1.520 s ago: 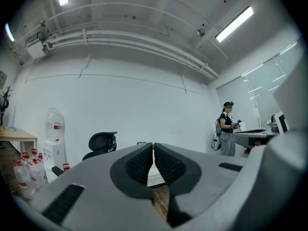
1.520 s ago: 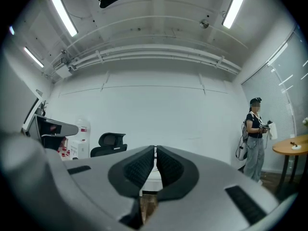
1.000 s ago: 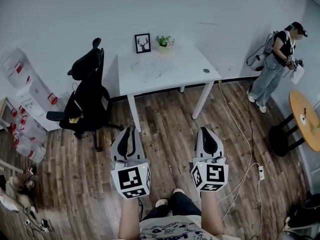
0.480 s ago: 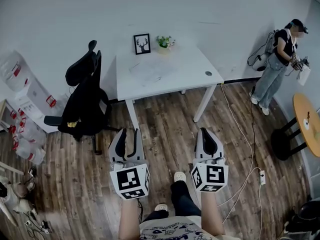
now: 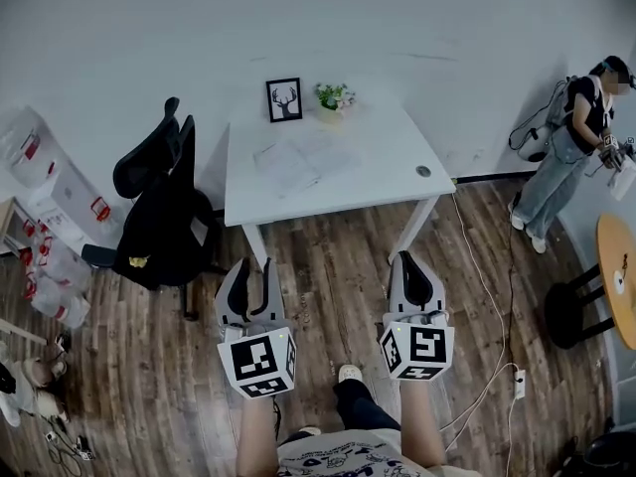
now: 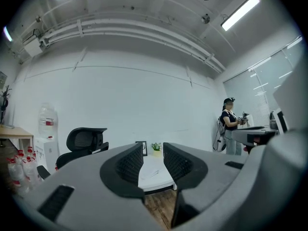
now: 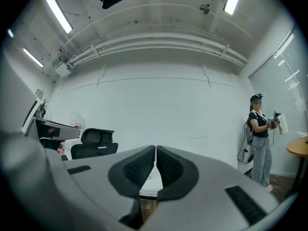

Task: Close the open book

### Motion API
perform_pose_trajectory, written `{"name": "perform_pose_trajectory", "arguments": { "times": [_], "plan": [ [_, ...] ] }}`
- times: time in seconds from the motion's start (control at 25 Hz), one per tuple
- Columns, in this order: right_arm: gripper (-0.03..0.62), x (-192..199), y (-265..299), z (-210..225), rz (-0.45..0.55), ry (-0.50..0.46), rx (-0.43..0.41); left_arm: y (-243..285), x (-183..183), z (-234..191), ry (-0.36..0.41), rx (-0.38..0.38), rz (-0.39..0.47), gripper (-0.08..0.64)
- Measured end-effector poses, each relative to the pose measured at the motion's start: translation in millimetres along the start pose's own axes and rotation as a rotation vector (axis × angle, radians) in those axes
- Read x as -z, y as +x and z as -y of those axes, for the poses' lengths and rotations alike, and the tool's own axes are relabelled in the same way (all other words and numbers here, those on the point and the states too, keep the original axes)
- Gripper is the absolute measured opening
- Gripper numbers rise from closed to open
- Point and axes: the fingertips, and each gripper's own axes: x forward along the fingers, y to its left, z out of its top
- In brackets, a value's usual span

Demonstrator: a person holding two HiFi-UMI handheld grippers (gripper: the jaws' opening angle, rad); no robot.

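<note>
The open book [image 5: 298, 159] lies flat with pale pages on the white table [image 5: 383, 172], well ahead of both grippers. My left gripper [image 5: 252, 269] hangs over the wooden floor short of the table's front edge, jaws open with nothing between them. In the left gripper view the table [image 6: 155, 173] shows through the gap of the left gripper [image 6: 153, 152]. My right gripper [image 5: 406, 264] is level with the left one, also over the floor. It is shut and empty, and in the right gripper view the right gripper [image 7: 156, 152] shows only a thin slit.
A black office chair [image 5: 157, 207] stands left of the table. A framed deer picture [image 5: 284, 98] and a small plant [image 5: 334, 95] sit at the table's back. A person [image 5: 581, 152] stands at right near a round wooden table [image 5: 621, 266]. Cables [image 5: 487, 286] cross the floor.
I have stepped closer to the table, which now sits lower and larger in the head view. The left jaws have parted; the right jaws stay shut.
</note>
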Motion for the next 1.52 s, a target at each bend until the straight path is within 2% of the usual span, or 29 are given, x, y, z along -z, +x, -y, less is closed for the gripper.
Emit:
{"name": "perform_pose_trajectory", "arguments": {
  "times": [0.28,0.64,1.08,1.52],
  "plan": [
    [0.032,-6,76,56,0.017,-0.007,-0.049,82,-17,25,-0.012,-0.071,0.041,0.124],
    [0.032,7,142,116,0.010,0.001,-0.076,157,-14,63,-0.009,-0.096,0.026,0.124],
    [0.032,26,185,140,-0.019,0.025,-0.076,204,2,68,0.012,-0.108,-0.023,0.124],
    [0.032,37,258,156,-0.018,0.019,-0.067,283,17,70,0.007,-0.076,-0.039,0.124]
  ]
}}
